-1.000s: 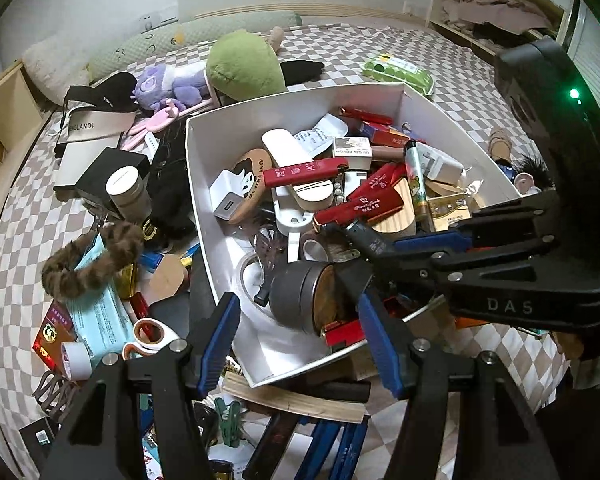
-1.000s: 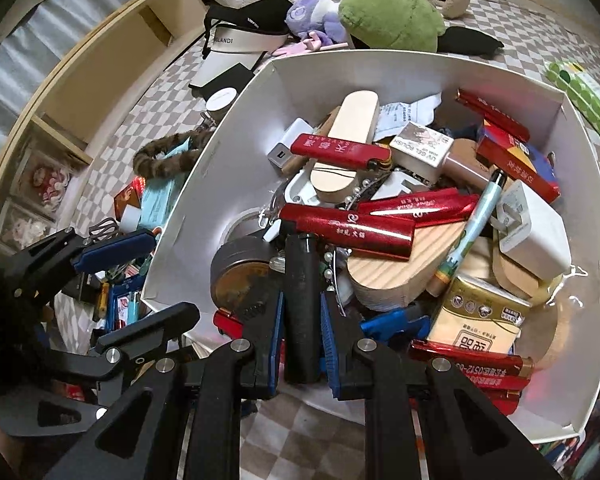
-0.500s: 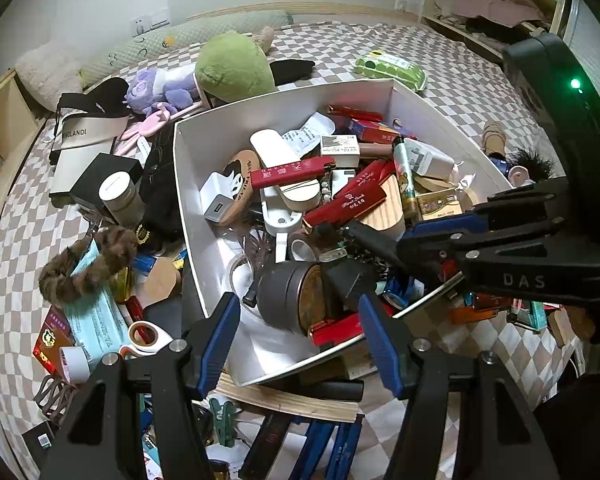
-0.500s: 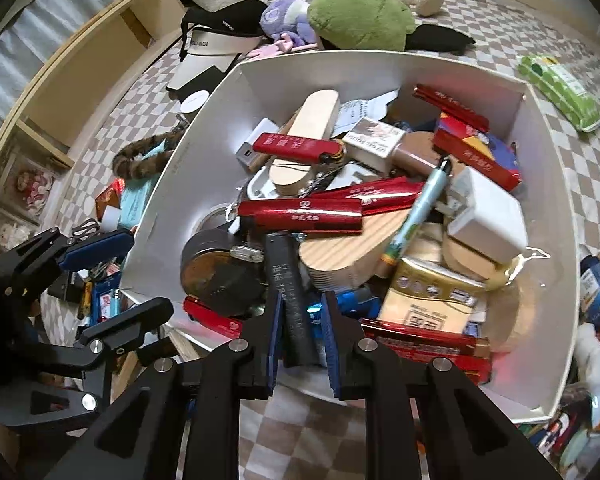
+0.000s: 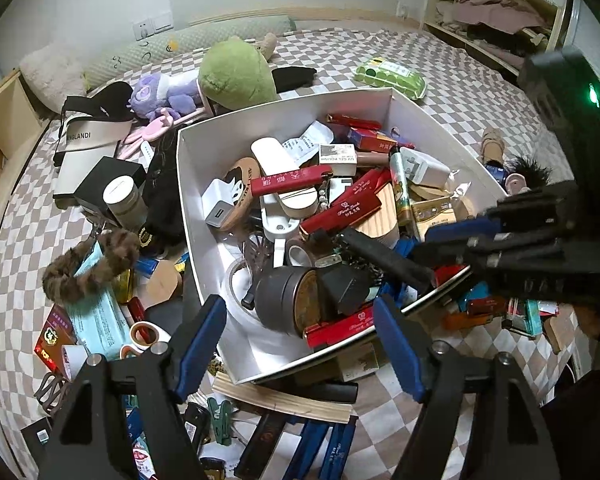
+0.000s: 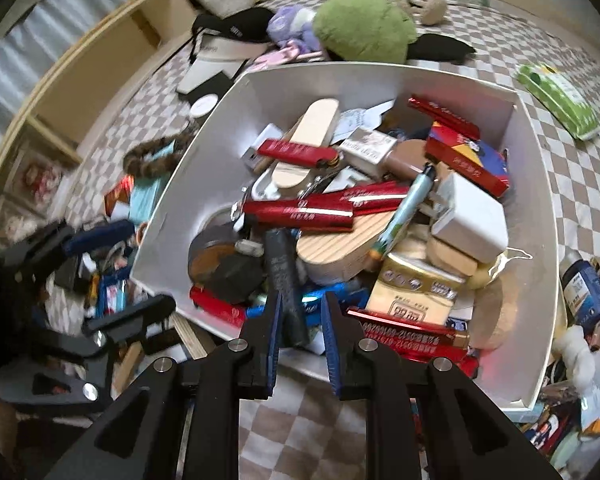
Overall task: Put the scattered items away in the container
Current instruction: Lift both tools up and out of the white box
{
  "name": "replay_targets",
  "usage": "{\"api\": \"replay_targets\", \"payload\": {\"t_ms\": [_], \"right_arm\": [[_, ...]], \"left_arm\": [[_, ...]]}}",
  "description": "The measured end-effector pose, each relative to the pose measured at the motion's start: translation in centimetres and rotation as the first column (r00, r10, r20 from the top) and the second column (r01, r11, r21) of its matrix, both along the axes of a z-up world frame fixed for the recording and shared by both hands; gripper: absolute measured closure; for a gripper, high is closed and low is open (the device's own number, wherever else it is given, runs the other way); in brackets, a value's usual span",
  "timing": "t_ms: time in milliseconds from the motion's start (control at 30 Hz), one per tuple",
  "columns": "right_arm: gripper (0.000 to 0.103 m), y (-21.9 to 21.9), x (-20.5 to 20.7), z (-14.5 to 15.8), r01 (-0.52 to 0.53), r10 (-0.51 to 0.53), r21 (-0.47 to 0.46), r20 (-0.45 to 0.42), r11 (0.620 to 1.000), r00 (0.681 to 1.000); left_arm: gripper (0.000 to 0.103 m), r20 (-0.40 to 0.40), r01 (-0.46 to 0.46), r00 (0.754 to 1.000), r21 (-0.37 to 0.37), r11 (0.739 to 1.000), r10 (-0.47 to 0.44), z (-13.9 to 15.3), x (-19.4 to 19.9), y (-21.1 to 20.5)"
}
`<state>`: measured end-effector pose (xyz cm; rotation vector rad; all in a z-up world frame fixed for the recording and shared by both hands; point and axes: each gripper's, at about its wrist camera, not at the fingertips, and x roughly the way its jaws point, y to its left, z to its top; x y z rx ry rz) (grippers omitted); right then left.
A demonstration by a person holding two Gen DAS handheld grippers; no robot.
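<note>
Your right gripper [image 6: 300,316] clamped narrow on black bar [image 6: 284,276], held over white box [image 6: 536,184] near wall, likely for drop-in. Your left gripper [image 5: 300,332] was opening, nothing between pads, hovering above dark round tin [image 5: 288,300] in box.

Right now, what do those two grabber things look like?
Both are black plastic claws. The left gripper has blue pads on its fingers and silver screws. The right gripper looks the same, and its body has a small green light.
</note>
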<state>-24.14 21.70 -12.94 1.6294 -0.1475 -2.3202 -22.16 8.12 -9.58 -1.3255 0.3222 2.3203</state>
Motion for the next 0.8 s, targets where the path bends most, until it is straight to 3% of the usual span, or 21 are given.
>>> {"api": "replay_targets", "payload": {"t_ms": [133, 367, 800], "right_arm": [[0.083, -1.2, 0.3, -0.8, -0.061, 0.060, 0.042, 0.025, 0.997, 0.998], [0.083, -0.8, -0.1, -1.3, -0.039, 0.037, 0.112, 0.026, 0.993, 0.999], [0.083, 1.8, 0.2, -0.1, 0.050, -0.049, 0.088, -0.016, 0.995, 0.999]], "left_arm": [[0.027, 0.000, -0.003, 1.000, 0.001, 1.000, 0.003, 0.1, 0.1, 0.1], [0.027, 0.000, 0.002, 1.000, -0.001, 1.000, -0.002, 0.3, 0.4, 0.0], [0.027, -0.004, -0.005, 1.000, 0.003, 1.000, 0.005, 0.5, 0.6, 0.0]]}}
